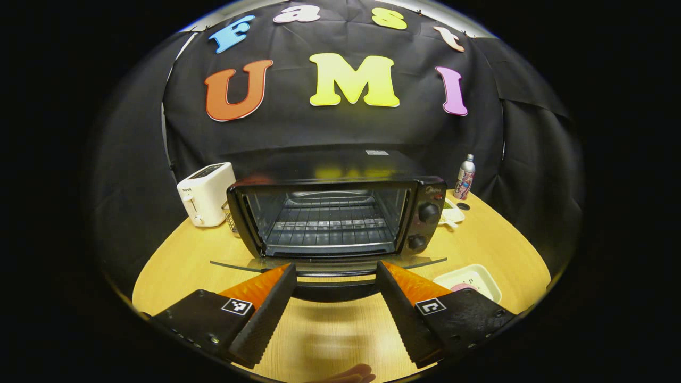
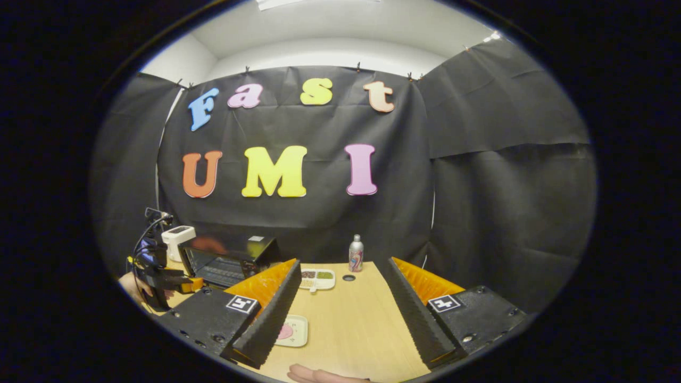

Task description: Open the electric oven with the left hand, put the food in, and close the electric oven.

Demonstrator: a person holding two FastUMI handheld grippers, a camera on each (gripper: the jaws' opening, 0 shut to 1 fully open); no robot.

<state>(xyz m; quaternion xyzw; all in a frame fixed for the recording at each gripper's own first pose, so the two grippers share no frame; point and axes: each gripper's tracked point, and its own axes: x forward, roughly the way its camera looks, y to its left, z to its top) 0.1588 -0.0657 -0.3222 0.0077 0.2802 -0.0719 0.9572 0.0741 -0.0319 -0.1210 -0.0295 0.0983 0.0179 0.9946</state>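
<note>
The black electric oven (image 1: 340, 175) stands on the wooden table (image 1: 330, 340) with its glass door (image 1: 239, 265) folded down flat and the wire rack (image 1: 330, 223) bare inside. My left gripper (image 1: 335, 266) is open, and the door's dark handle (image 1: 332, 290) lies between its orange-backed fingers (image 1: 266, 303). The pink food (image 1: 462, 288) lies on a white plate (image 1: 479, 276) to the right. My right gripper (image 2: 342, 262) is open and holds nothing, high above the table. Below its left finger is the plate (image 2: 299, 332) with the food (image 2: 285, 333). The oven (image 2: 229, 258) and the left gripper (image 2: 162, 276) are at the far left.
A white toaster (image 1: 206, 194) stands left of the oven. Right of the oven are a slim bottle (image 1: 464, 177), a small black cap (image 1: 463, 206) and a compartment tray (image 2: 317, 277) of food. Fingers of a hand (image 1: 351, 376) show at the bottom edge.
</note>
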